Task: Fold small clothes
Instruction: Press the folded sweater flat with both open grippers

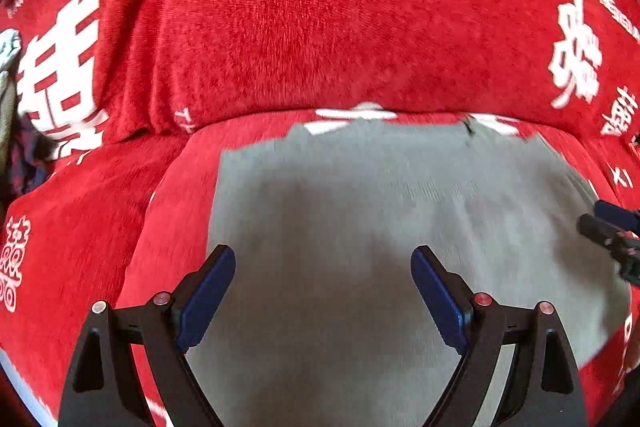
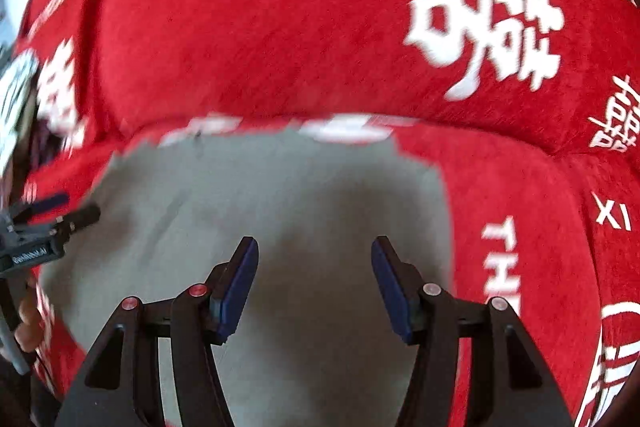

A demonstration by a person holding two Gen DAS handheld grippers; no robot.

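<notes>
On the red sofa cover lies a soft, limp grey garment, best pinched at its edges; left gripper and right gripper hover agape, empty.

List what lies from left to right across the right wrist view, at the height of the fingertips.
Left gripper poking in at the left edge → grey garment spread flat → right gripper, jaws apart over the garment with nothing between them → red cover with white lettering.
</notes>
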